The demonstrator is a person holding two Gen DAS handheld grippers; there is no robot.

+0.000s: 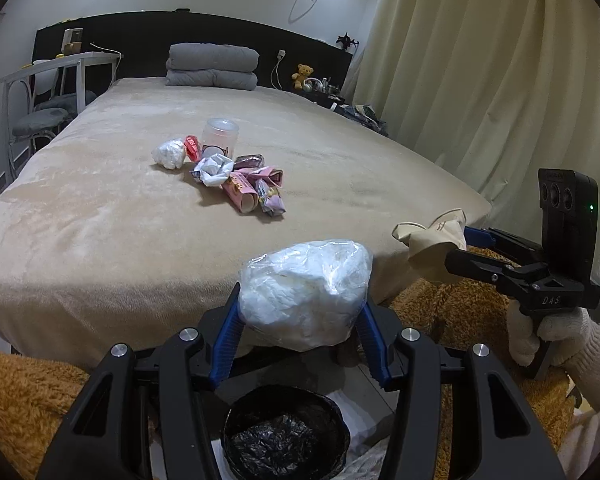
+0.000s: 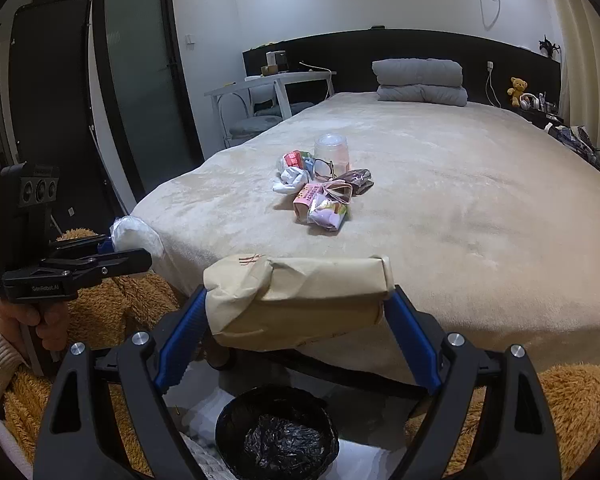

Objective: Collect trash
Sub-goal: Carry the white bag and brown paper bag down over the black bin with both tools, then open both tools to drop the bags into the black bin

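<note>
Directly between the blue fingers (image 1: 230,332) of the left gripper (image 1: 300,320) sits a white wad wrapped in clear plastic (image 1: 306,294), pinched at a narrow spread on both sides. The right gripper (image 2: 296,320) stands much wider, its fingers (image 2: 180,340) clamped on the two ends of a crumpled tan paper bag (image 2: 296,300). Both bundles hang just off the near edge of the bed (image 1: 100,220).

Below the fingers in both wrist views is a round bin with a black liner (image 2: 277,436), standing on the floor; its opening is unobstructed, though the gripper frames cover part of its rim. A fuzzy orange-brown rug or throw (image 1: 20,392) spreads to either side of it.

Beyond the fingers, well apart on the beige bedspread, lies the remaining heap of trash (image 1: 236,178): pink wrappers, crumpled white paper, another plastic-wrapped white wad, and a clear plastic jar (image 1: 220,136) standing upright behind them. What look like spectacles (image 2: 324,169) lean against the jar, though that is hard to make out.

Farther off, folded grey bedding (image 1: 212,66) rests by the dark headboard, a teddy bear (image 1: 303,75) sits to its right, a white table (image 2: 272,80) with chairs stands at the bed's left, and cream curtains (image 1: 480,80) hang on the right.
</note>
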